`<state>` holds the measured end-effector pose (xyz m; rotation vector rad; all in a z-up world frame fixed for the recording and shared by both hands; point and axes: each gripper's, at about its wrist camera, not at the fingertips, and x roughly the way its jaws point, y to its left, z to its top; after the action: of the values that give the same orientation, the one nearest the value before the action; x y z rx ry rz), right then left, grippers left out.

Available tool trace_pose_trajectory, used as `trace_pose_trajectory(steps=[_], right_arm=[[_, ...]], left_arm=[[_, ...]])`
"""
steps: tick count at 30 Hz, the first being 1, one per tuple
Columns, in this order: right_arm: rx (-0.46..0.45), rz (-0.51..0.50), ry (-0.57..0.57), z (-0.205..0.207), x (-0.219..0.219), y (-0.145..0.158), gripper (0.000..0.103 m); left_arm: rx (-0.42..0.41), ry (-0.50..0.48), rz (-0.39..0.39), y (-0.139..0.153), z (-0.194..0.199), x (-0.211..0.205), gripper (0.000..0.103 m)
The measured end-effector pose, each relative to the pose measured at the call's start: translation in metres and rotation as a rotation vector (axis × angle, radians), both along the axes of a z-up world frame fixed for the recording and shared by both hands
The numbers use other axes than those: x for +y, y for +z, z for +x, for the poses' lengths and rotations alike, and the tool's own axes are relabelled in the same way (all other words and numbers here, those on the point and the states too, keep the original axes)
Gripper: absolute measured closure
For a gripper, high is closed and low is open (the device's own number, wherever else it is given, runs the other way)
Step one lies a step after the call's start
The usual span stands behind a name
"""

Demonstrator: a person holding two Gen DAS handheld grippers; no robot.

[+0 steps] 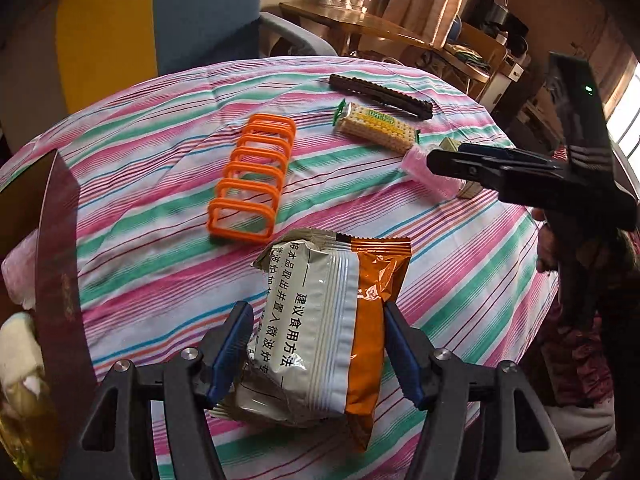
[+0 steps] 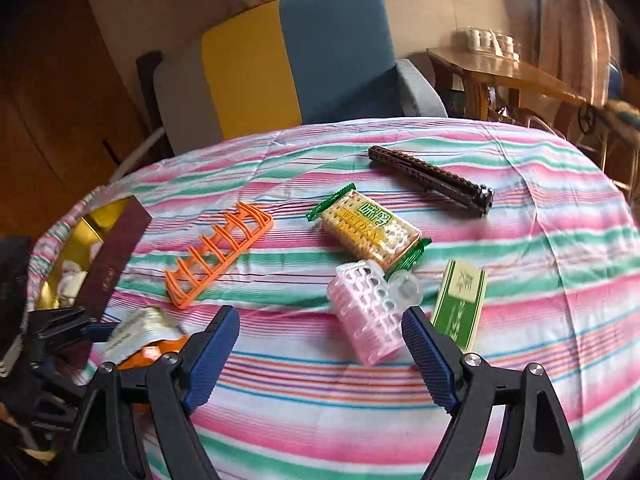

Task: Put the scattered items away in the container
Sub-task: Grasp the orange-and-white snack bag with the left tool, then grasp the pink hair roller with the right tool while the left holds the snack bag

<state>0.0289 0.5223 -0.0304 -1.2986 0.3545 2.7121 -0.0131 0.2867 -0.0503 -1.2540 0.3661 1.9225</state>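
A grey, white and orange snack packet point(image 1: 320, 332) printed with Chinese characters is held between the blue-padded fingers point(image 1: 230, 344) of the left gripper point(image 1: 316, 350), which are closed against its two sides. The packet is seen above the striped tablecloth point(image 1: 160, 184), near the table's left edge. Whether its lower end rests on the cloth cannot be told. In the right wrist view the same packet point(image 2: 140, 328) is seen at the far left, just beside a dark red box point(image 2: 112, 264) with a gold lining, in which pale items are partly visible. The box stands at the left edge of the table.

Beyond the packet an orange plastic rack point(image 1: 252, 176) made of a row of loops lies on the cloth. Further back a wrapped pack of crackers point(image 1: 376, 128) with green ends is seen, and behind it a long dark brown comb-like bar point(image 1: 380, 96).

The right gripper point(image 2: 320, 356) is held above the cloth with its fingers point(image 2: 212, 352) spread wide apart and nothing between them. Just ahead of them lies a pink and white lattice roller point(image 2: 366, 312), touching the near end of the cracker pack. A small clear round piece point(image 2: 406, 288) sits beside the roller, and a green and cream flat box point(image 2: 460, 304) lies to its right, near but apart.

A blue and yellow chair point(image 2: 296, 60) is seen behind the table, and a wooden side table point(image 2: 500, 72) further right.
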Motion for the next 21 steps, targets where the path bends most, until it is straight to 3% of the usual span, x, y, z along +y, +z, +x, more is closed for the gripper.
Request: trace_pose_trajectory(steps=[7, 8, 12, 13, 21], right_arm=[[-0.16, 0.122, 0.032, -0.03, 0.004, -0.022, 0.02], [-0.165, 0.14, 0.033, -0.029, 0.002, -0.022, 0.024], [-0.156, 0.185, 0.052, -0.021, -0.013, -0.017, 0.062], [-0.155, 0.191, 0.055, -0.018, -0.018, -0.016, 0.066], [-0.097, 0.124, 0.104, 0.017, -0.067, -0.013, 0.066]], left_arm=[[-0.004, 0.045, 0.033, -0.002, 0.002, -0.025, 0.032], [-0.004, 0.048, 0.038, -0.003, 0.003, -0.027, 0.031], [-0.003, 0.049, 0.05, -0.004, 0.007, -0.032, 0.031], [-0.002, 0.048, 0.053, -0.004, 0.009, -0.033, 0.031], [0.014, 0.047, 0.064, -0.003, 0.023, -0.049, 0.029]])
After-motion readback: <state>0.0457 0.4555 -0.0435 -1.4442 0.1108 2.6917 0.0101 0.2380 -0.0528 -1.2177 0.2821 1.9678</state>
